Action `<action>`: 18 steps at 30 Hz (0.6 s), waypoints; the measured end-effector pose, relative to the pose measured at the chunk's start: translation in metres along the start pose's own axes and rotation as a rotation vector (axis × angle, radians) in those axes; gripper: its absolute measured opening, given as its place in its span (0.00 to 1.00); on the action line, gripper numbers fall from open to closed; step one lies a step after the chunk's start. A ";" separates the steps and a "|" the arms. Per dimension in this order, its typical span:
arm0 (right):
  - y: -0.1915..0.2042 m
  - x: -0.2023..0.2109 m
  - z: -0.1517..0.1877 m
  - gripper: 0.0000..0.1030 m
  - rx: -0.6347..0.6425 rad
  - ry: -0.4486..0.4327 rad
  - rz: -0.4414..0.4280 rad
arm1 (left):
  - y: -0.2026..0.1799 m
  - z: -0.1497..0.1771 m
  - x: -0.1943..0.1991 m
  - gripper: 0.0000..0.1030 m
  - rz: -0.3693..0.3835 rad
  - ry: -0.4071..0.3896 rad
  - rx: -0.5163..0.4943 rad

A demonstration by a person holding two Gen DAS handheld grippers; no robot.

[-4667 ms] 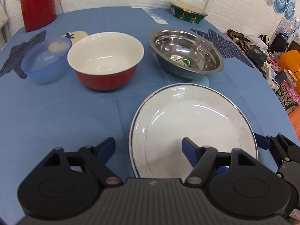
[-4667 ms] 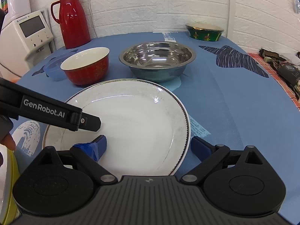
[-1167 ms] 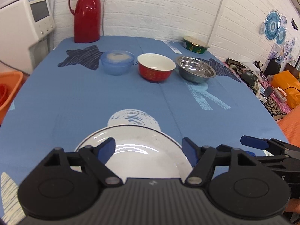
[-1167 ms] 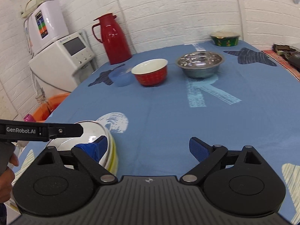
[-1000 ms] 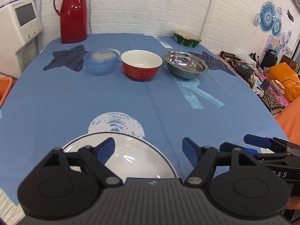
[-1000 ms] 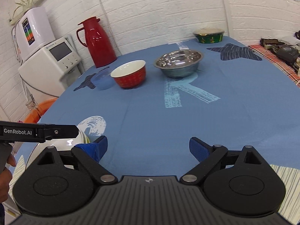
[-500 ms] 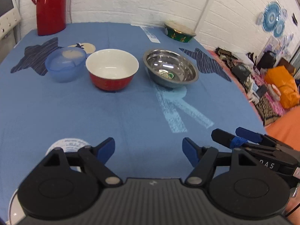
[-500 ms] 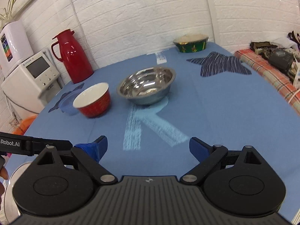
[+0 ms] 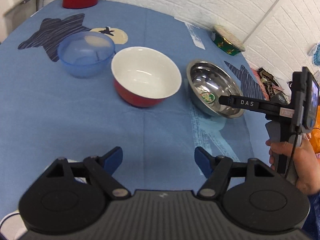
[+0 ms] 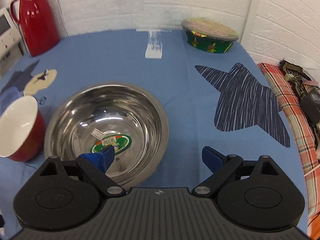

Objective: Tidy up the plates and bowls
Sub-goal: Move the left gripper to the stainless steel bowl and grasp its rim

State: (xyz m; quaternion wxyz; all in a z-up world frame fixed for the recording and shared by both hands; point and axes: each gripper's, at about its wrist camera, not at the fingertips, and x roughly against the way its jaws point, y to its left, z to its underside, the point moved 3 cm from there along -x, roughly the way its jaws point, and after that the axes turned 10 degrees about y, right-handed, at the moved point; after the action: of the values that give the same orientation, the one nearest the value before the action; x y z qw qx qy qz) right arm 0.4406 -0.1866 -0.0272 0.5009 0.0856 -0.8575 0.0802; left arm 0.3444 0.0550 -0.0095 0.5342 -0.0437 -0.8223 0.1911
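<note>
A blue bowl (image 9: 86, 54), a red bowl (image 9: 146, 76) and a steel bowl (image 9: 215, 88) are sitting upright in a row running from 10 to 3 o'clock on the blue table (image 9: 60, 120). The left gripper (image 9: 159, 160) is hovering at 6 o'clock, jaws spread. The right gripper (image 10: 160, 157), jaws spread, is straddling the steel bowl's near right rim.

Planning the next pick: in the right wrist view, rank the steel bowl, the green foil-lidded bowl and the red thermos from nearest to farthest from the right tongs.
1. Steel bowl: directly at the right tongs, its near rim between the open fingers, one finger over the basin.
2. Green foil-lidded bowl: far side of the table, right of centre.
3. Red thermos: far left corner by the wall. It is near level with the green bowl, so that order is tentative.
</note>
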 end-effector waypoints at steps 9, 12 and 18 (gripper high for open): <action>0.011 0.000 0.013 0.79 0.068 0.139 0.000 | 0.012 -0.003 0.006 0.70 0.053 -0.006 -0.015; 0.014 0.005 0.020 0.79 0.095 0.197 -0.002 | 0.011 0.001 0.008 0.70 0.077 0.001 -0.019; 0.025 0.023 0.048 0.79 0.199 0.236 0.001 | 0.006 0.008 0.018 0.70 0.085 -0.021 -0.042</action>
State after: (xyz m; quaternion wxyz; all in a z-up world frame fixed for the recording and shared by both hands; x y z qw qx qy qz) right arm 0.3828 -0.1742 -0.0321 0.5873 0.1242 -0.7805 0.1747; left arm 0.3287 0.0634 0.0014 0.5156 -0.0880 -0.8292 0.1969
